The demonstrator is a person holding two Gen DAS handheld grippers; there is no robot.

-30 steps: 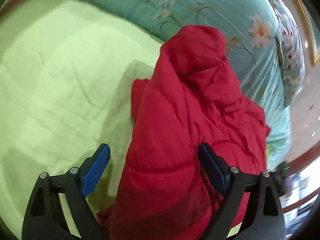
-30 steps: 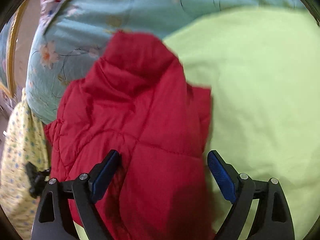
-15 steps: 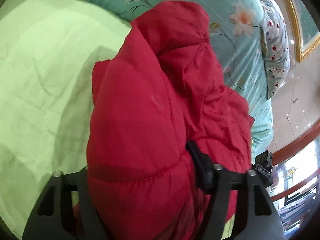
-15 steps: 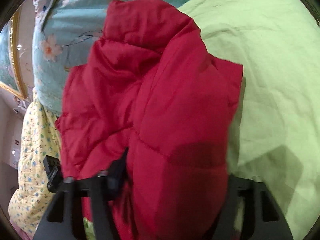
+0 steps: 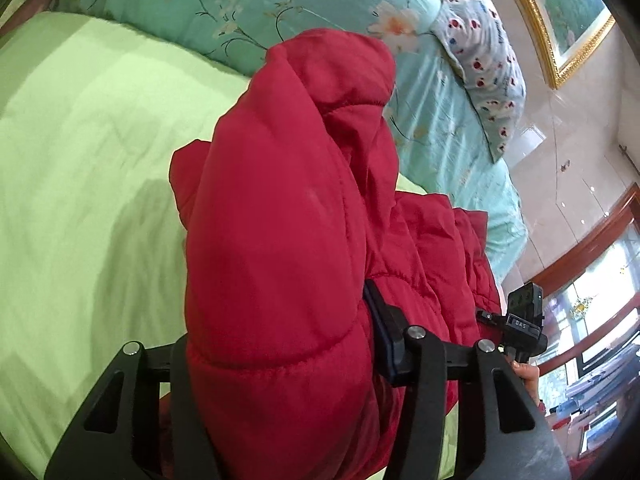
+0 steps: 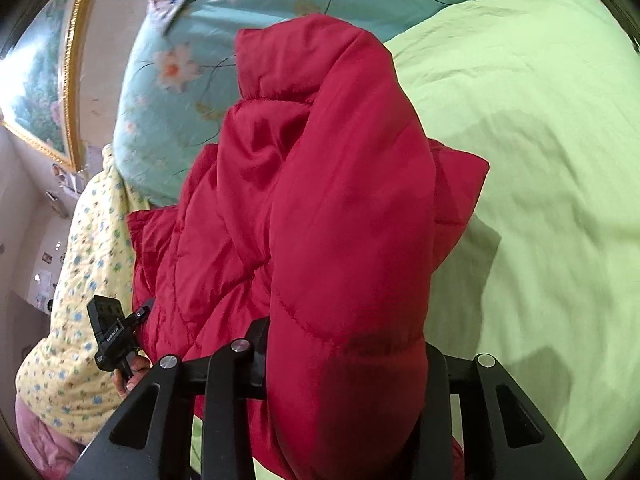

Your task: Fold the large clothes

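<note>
The left gripper [image 5: 280,352] is clamped on a thick fold of the red jacket [image 5: 288,216], its fingers pressed into the padding. The right gripper [image 6: 344,364] grips another fold of the jacket [image 6: 328,208] likewise. The jacket bulges up between both tools, over the green sheet [image 5: 80,152], with a teal floral quilt [image 5: 248,4] at the far side.

jacket [image 5: 280,240] is showing plain red | sheet [image 5: 80,140] is showing light green | quilt [image 5: 248,4] is showing teal with flowers | pillow [image 5: 488,60] is showing white with red and blue spots
</note>
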